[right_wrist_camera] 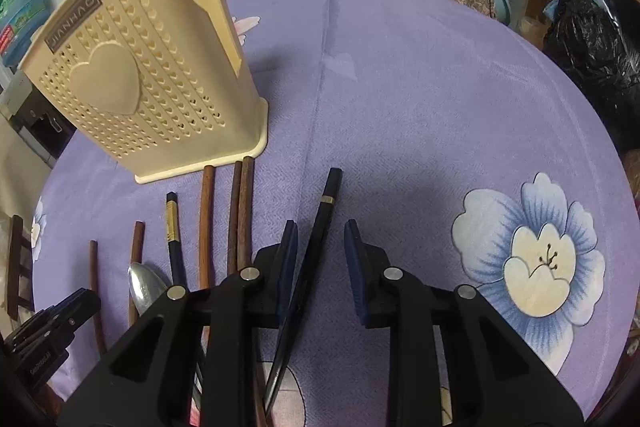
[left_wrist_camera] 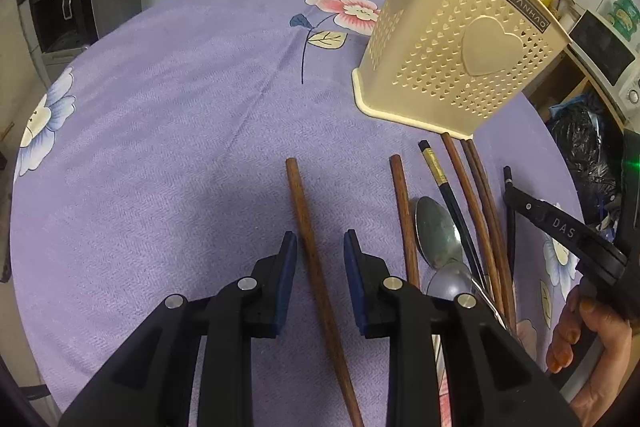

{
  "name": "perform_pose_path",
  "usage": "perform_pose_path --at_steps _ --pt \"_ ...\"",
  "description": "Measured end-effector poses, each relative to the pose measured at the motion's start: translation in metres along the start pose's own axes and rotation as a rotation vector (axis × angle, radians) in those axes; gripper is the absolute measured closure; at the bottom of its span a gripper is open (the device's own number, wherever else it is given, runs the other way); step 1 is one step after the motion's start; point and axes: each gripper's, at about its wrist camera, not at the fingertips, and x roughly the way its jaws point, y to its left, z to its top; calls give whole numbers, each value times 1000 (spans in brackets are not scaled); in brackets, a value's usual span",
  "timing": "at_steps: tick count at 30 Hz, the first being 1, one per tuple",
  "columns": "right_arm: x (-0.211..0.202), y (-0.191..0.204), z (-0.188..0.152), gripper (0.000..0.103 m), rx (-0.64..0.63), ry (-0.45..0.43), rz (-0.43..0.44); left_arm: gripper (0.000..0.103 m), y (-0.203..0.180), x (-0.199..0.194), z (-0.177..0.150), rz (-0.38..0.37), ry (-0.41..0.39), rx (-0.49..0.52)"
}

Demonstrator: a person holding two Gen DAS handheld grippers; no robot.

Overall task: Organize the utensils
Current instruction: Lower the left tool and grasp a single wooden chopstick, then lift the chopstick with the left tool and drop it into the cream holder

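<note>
The left tool straddles a brown chopstick on the purple table, pads apart, not touching. The right tool likewise brackets a black chopstick, ungripped. The cream holder stands just beyond the other utensils

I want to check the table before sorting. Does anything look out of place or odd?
Yes. The chopsticks and spoons lie loose on the purple tablecloth, outside the beige holder. One brown chopstick lies apart from the bunch. Nothing looks spilled or broken.
</note>
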Motion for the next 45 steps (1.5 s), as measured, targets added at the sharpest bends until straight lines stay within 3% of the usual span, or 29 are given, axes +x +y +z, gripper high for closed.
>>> perform_pose_path --at_steps 8,17,26,38,45 --pt "6 0 9 92 17 -12 -32 89 -7 11 13 59 -9 14" --pt "16 0 26 93 14 -6 -16 93 -12 20 30 101 0 37" --pt "-9 -20 44 93 23 -101 55 94 0 16 43 47 -36 4" --pt "-136 -62 78 95 -38 -415 77 94 12 -97 73 19 -326 26" --pt "-179 -65 75 95 -110 -463 78 95 11 -138 68 52 -453 34"
